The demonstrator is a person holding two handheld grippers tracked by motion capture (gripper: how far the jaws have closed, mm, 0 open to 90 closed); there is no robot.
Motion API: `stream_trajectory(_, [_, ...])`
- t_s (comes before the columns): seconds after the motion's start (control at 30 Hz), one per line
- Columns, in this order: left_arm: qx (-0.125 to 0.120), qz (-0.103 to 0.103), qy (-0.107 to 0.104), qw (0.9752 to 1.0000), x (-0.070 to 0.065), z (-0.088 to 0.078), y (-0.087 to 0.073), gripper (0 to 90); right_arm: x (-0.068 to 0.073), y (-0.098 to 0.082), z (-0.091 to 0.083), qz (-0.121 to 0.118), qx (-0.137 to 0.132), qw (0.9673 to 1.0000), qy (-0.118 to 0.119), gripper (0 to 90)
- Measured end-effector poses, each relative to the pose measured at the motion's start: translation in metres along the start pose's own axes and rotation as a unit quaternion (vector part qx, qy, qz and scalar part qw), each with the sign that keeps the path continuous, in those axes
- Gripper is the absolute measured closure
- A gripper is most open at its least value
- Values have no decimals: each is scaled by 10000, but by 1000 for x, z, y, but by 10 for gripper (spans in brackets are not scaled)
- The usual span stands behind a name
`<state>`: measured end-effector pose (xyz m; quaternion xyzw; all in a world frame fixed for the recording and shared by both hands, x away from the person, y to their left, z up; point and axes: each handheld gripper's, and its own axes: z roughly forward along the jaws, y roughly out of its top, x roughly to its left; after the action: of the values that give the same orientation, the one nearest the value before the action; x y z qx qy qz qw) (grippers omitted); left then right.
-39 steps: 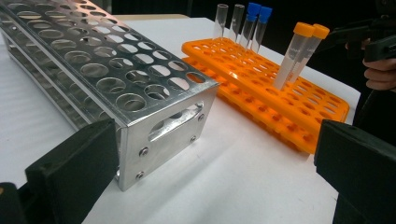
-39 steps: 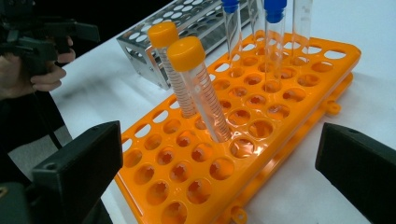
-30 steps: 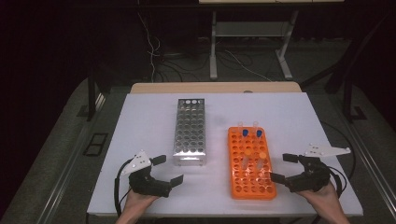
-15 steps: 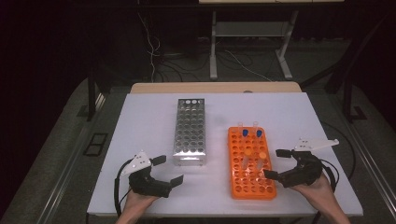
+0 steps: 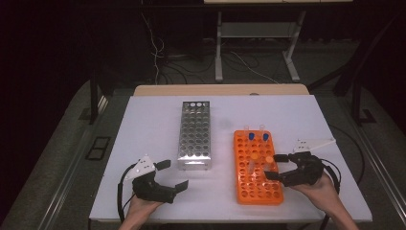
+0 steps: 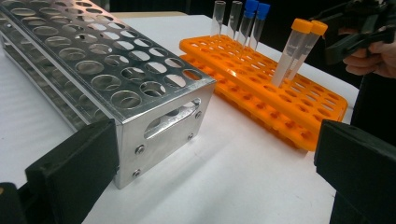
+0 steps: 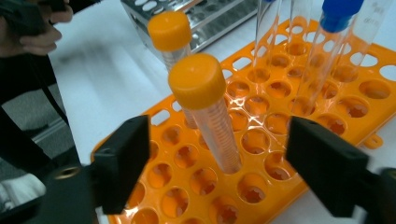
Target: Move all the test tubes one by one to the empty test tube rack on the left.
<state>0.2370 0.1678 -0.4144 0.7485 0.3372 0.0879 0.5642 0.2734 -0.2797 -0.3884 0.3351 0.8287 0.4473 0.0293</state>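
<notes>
— Starting at the left, what do you see?
— The left gripper (image 5: 168,175) rests on the table (image 5: 153,124), jaws wide apart, holding nothing, just beside the metal rack (image 5: 194,135).
— And to the right?
— The orange-capped tube (image 7: 205,107) stands in the orange rack (image 5: 256,187). The right gripper (image 5: 277,166) has just been closing around it, pads not touching.
</notes>
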Motion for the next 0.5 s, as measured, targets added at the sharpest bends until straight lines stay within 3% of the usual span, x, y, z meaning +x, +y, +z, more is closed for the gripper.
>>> stream_trajectory(0.07, [2, 5, -7, 10000, 0, 0, 0, 0, -1, 0, 2, -35, 19, 10000, -29, 329])
stream_trajectory(0.1, [2, 5, -7, 10000, 0, 0, 0, 0, -1, 0, 2, -35, 19, 10000, -29, 329])
stream_trajectory(0.13, [10, 14, -9, 10000, -1, 1, 0, 0, -2, 1, 3, -89, 20, 10000, -30, 395])
stream_trajectory(0.5, [13, 15, -9, 10000, -1, 1, 0, 0, -4, 2, 11, -348, 139, 9993, -85, 652])
